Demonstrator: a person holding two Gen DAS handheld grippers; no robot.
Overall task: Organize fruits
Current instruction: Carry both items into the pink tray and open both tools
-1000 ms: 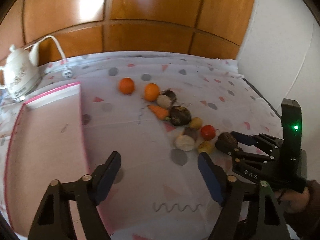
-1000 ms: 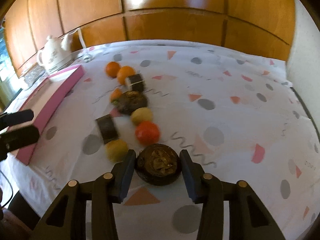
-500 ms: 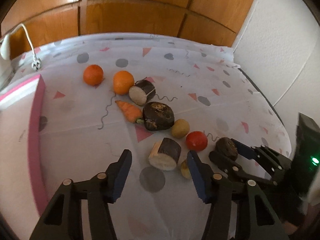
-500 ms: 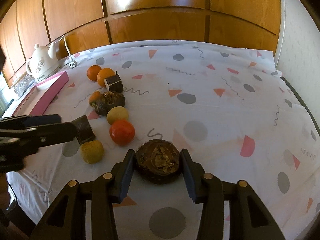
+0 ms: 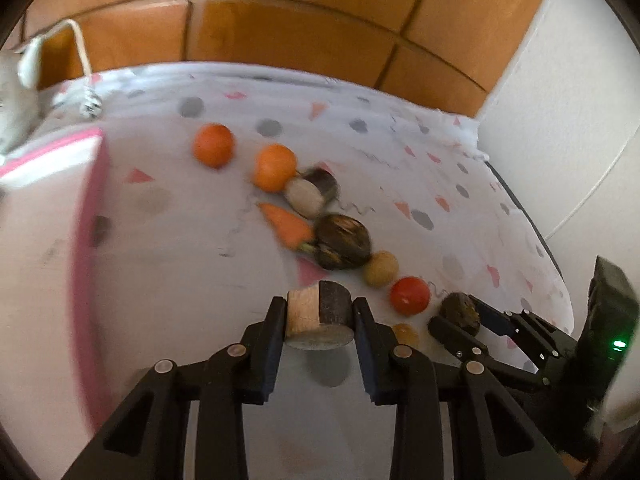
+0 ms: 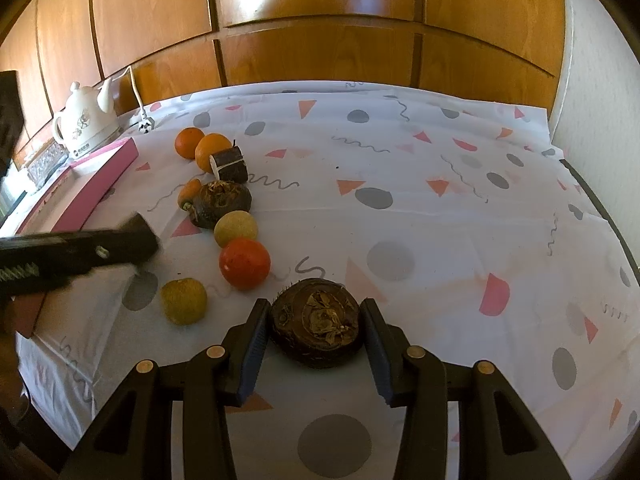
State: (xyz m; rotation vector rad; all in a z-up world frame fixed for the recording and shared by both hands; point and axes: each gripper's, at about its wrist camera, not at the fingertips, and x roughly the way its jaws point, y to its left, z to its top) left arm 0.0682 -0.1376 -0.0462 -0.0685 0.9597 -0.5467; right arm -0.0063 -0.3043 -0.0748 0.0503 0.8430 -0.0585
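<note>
My left gripper (image 5: pixel 319 316) is shut on a cut root piece (image 5: pixel 318 314), dark-skinned with a pale face, and holds it a little above the cloth. My right gripper (image 6: pixel 314 330) is shut on a dark round taro (image 6: pixel 317 327); it also shows in the left wrist view (image 5: pixel 460 314). On the cloth lie two oranges (image 5: pixel 213 145) (image 5: pixel 275 167), a second cut root piece (image 5: pixel 312 192), a carrot (image 5: pixel 286 224), a second dark taro (image 5: pixel 342 241), a tan round fruit (image 5: pixel 381 273), a red tomato (image 5: pixel 409 295) and a yellow fruit (image 6: pixel 184 300).
A pink-edged tray (image 5: pixel 48 240) lies at the left. A white kettle (image 6: pixel 86 128) with a cord stands at the back left. Wood panelling closes the back, a white wall (image 5: pixel 560 140) the right. The patterned tablecloth (image 6: pixel 440 208) stretches to the right.
My left gripper moved forward, closed on the near cut root piece and raised it off the cloth. The right gripper stays shut on its taro.
</note>
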